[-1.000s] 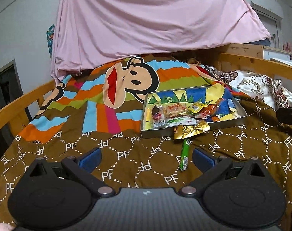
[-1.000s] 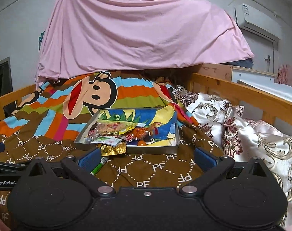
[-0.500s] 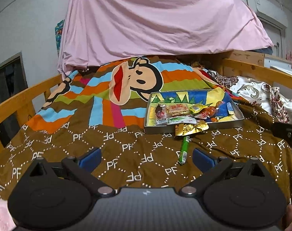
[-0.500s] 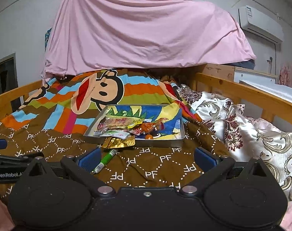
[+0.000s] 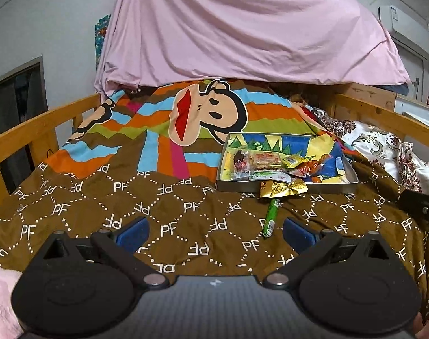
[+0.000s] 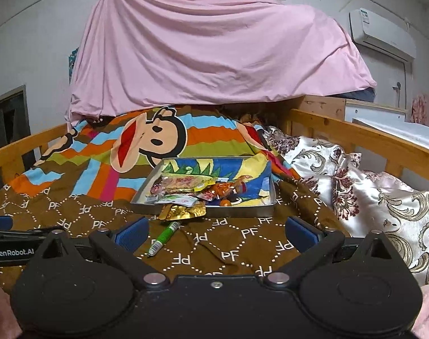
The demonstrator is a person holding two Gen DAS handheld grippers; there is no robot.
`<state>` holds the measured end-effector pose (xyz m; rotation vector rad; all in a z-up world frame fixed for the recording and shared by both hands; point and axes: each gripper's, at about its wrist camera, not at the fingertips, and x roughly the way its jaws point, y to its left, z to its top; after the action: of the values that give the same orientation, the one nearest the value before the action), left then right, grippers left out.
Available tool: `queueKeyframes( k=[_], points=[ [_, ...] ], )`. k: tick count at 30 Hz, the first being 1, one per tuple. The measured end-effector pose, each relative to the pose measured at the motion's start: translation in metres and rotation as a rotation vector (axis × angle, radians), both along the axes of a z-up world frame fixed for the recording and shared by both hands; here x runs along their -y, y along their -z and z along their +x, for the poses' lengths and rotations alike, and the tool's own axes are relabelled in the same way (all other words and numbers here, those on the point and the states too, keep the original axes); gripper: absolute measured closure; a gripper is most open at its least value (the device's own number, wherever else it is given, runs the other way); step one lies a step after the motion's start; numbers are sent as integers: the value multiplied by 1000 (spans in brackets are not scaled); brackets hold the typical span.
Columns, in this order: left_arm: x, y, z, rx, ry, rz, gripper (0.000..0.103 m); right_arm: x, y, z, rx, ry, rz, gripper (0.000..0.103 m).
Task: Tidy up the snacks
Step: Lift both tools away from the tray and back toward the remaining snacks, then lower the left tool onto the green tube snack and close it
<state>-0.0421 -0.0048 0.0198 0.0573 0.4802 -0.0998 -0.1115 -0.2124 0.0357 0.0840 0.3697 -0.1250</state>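
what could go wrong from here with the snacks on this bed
The crinkly gold foil packet hangs over the front rim of the shallow metal tray, so a nudge may tip it out. The thin green stick snack lies flat on the soft brown blanket, so fingertips could snag fabric. Both the left hand-held gripper and the right hand-held gripper are open and empty.

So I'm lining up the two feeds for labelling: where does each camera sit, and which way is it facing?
Left wrist: on the left gripper, low over the brown bedspread, facing the tray up the bed; its open blue-padded fingers and a pink sleeve show.
Right wrist: on the right gripper, to the left one's right, facing likewise; open fingers show, the left gripper at its left edge.
Shared: tray, gold packet, green stick snack, pink sheet.
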Motion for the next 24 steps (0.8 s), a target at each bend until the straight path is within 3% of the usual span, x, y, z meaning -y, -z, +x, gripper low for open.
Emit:
queueKeyframes(
  k=[8, 13, 24],
  points=[
    [3, -7, 3, -21, -42, -11, 1, -11, -12, 2, 31, -4, 10, 1],
    [3, -6, 10, -53, -55, -10, 1, -10, -9, 14, -3, -10, 0, 1],
    [12, 7, 62, -177, -10, 29, 1, 8, 1, 81, -77, -40, -74, 1]
  ],
)
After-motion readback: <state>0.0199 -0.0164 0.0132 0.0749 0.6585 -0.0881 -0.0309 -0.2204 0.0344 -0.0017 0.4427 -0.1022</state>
